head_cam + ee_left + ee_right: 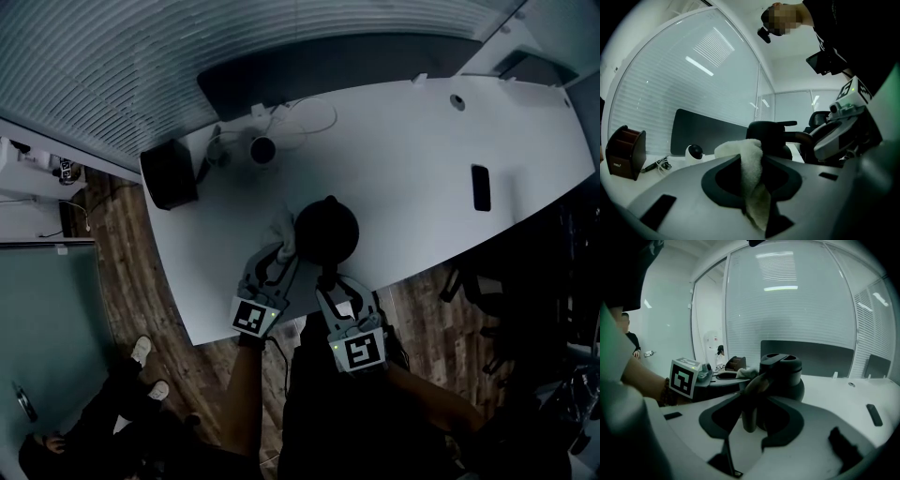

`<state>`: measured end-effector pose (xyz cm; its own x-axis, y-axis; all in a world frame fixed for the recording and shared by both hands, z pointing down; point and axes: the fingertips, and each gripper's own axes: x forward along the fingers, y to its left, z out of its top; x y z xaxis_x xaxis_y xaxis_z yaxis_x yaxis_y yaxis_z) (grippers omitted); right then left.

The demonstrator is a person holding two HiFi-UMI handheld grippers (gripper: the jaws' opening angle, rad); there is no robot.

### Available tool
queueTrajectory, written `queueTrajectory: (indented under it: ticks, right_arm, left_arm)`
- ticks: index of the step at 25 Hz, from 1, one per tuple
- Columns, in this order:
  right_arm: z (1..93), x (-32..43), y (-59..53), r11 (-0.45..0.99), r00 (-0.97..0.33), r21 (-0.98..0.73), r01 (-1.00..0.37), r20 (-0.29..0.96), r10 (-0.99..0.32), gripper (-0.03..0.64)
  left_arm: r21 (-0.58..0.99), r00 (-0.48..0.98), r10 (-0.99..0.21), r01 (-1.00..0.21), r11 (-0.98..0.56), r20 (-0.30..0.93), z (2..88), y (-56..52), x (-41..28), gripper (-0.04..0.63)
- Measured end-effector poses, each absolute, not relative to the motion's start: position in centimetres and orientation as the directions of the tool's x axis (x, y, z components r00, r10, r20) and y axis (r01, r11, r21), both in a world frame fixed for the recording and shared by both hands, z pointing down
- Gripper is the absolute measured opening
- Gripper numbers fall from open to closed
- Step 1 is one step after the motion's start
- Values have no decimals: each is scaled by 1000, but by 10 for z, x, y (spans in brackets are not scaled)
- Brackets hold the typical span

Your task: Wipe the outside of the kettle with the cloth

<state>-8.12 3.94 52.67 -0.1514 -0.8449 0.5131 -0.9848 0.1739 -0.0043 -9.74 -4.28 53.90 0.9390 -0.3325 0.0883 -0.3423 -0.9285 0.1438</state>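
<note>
Head view: cloth (284,230) touching kettle (328,230).

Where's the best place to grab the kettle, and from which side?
Grab the handle. It sticks out sideways from the round kettle toward the near edge of the table, so come in from that side. The right gripper has its jaws closed on it there.

Both arms reach forward over the table's (525,169) near edge, side by side. The left gripper (281,246) points level, its jaws closed tight on the cloth (752,168), which bunches up between them. The right gripper (328,279) sits just beside it and tilts downward, its jaws clamped on the handle (750,399). The left forearm (242,394) is bare, with a beaded band (665,391) at the wrist.
</note>
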Motion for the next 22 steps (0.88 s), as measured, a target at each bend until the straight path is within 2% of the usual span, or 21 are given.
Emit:
queueTrajectory:
  ticks: [4, 14, 18, 22]
  right_arm:
    - [526, -75, 46, 212, -188, -10, -977, 504, -843, 137]
    - [528, -71, 50, 256, -230, -17, -967, 498, -836, 135]
    - [527, -67, 55, 292, -269, -26, -956, 472, -839, 132]
    - [526, -59, 61, 356, -329, -28, -934, 457, -827, 129]
  left_arm:
    - [110, 949, -294, -306, -946, 110, 554, -30, -98, 110]
    - [139, 961, -229, -251, -958, 153, 599, -20, -97, 110]
    - [173, 959, -276, -282, -944, 59, 549, -28, -117, 110]
    - [70, 974, -219, -222, -972, 58, 501, -29, -125, 110]
